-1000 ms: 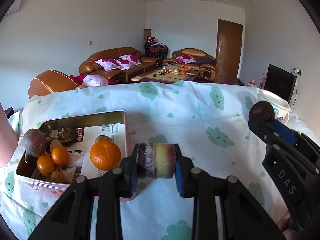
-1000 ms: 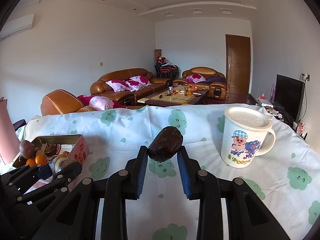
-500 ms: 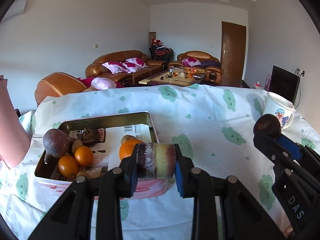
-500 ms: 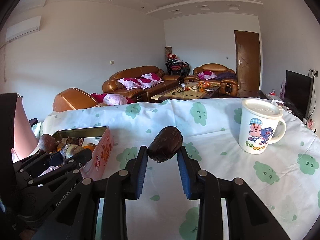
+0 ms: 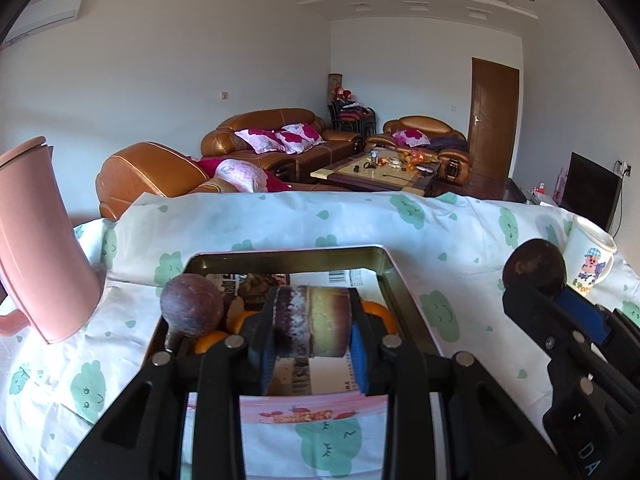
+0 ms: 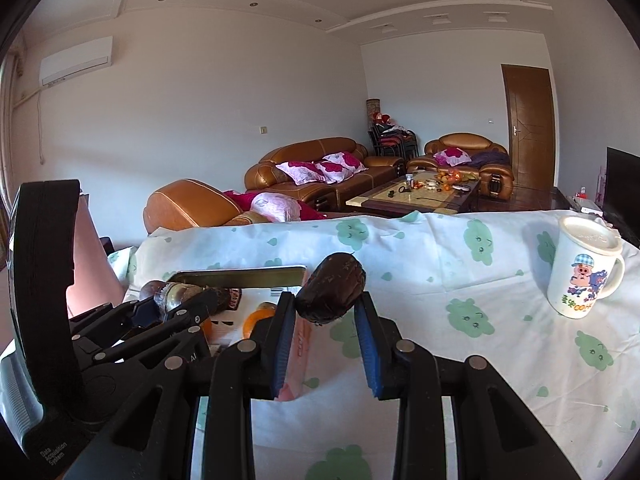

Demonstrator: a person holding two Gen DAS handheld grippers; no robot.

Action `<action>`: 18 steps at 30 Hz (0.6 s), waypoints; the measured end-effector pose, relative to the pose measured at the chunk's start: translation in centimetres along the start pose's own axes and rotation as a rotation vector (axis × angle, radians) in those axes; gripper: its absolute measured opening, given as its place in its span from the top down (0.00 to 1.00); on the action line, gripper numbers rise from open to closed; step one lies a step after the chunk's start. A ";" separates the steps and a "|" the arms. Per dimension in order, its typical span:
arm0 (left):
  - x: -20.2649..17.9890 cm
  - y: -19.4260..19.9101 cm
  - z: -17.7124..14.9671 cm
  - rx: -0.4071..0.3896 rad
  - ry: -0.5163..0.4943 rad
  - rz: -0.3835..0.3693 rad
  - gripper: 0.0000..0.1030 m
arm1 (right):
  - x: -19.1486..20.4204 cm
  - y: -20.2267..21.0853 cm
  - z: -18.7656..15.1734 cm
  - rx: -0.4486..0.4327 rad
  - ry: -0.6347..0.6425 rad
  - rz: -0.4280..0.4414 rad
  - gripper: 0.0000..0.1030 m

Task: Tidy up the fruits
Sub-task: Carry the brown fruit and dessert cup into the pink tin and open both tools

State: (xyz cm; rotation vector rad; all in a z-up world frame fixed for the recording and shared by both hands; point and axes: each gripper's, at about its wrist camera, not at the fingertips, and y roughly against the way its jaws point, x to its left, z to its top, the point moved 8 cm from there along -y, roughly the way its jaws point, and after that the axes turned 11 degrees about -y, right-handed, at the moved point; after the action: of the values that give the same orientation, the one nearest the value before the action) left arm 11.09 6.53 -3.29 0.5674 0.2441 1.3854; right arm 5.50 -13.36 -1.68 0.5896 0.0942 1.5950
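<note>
My left gripper [image 5: 312, 322] is shut on a short sugarcane piece [image 5: 312, 320], purple at one end and yellow at the other, held over the near end of the pink fruit tin [image 5: 394, 280]. The tin holds a purple passion fruit [image 5: 191, 310], oranges [image 5: 378, 312] and a dark fruit [image 5: 254, 290] on printed paper. My right gripper [image 6: 325, 312] is shut on a dark wrinkled passion fruit [image 6: 331, 294], just right of the tin [image 6: 240, 276]. In the left wrist view that gripper [image 5: 548, 292] and its fruit [image 5: 534, 266] show at the right.
A pink jug [image 5: 40, 248] stands left of the tin. A white cartoon mug [image 6: 582, 268] with a lid sits at the right on the cloud-print tablecloth [image 6: 460, 276]. Beyond the table are brown sofas, a coffee table and a door.
Both grippers have moved left across the table with their fruits still held. The left one now hangs over the tin, and the pink jug has come into view.
</note>
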 end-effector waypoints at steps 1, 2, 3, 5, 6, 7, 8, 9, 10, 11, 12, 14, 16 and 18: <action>0.7 -0.1 0.0 0.003 0.010 0.007 0.69 | 0.6 -0.3 0.0 0.003 0.004 0.008 0.68; 1.3 -0.2 -0.1 0.006 0.020 0.015 0.69 | 1.2 -0.7 0.1 0.005 0.008 0.017 0.68; 2.0 -0.3 -0.1 0.008 0.029 0.024 0.69 | 1.7 -1.0 0.1 0.005 0.010 0.025 0.68; 3.2 -0.5 -0.3 0.014 0.052 0.044 0.69 | 2.7 -1.6 0.4 0.002 0.010 0.039 0.68; 3.8 -0.6 -0.3 0.017 0.063 0.053 0.69 | 3.1 -1.9 0.5 0.002 0.008 0.046 0.68; 4.3 -0.8 -0.3 0.020 0.072 0.063 0.69 | 3.5 -2.2 0.7 0.003 0.005 0.052 0.68; 4.7 -0.9 -0.4 0.022 0.078 0.070 0.69 | 3.7 -2.6 0.9 0.003 0.003 0.056 0.68; 5.0 -1.0 -0.4 0.025 0.082 0.073 0.69 | 3.9 -2.9 1.0 0.003 0.001 0.061 0.68; 5.2 -1.2 -0.4 0.029 0.085 0.076 0.69 | 4.1 -3.2 1.2 0.005 -0.003 0.066 0.68; 5.3 -1.4 -0.5 0.034 0.089 0.077 0.69 | 4.2 -3.6 1.4 0.006 -0.006 0.071 0.68; 5.4 -1.5 -0.6 0.037 0.089 0.077 0.69 | 4.4 -3.9 1.6 0.006 -0.011 0.076 0.68; 5.4 -1.8 -0.6 0.041 0.084 0.080 0.69 | 4.5 -4.6 2.0 0.006 -0.027 0.083 0.68; 5.4 -1.9 -0.6 0.043 0.079 0.083 0.69 | 4.6 -5.3 2.3 0.013 -0.039 0.091 0.68; 5.4 -2.1 -0.7 0.045 0.072 0.090 0.69 | 4.8 -5.9 2.4 0.015 -0.043 0.097 0.68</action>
State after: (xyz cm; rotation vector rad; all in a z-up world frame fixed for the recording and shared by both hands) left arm 13.53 11.76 -4.02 0.5725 0.3113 1.4925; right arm 11.88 -8.76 -0.49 0.6479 0.0462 1.6761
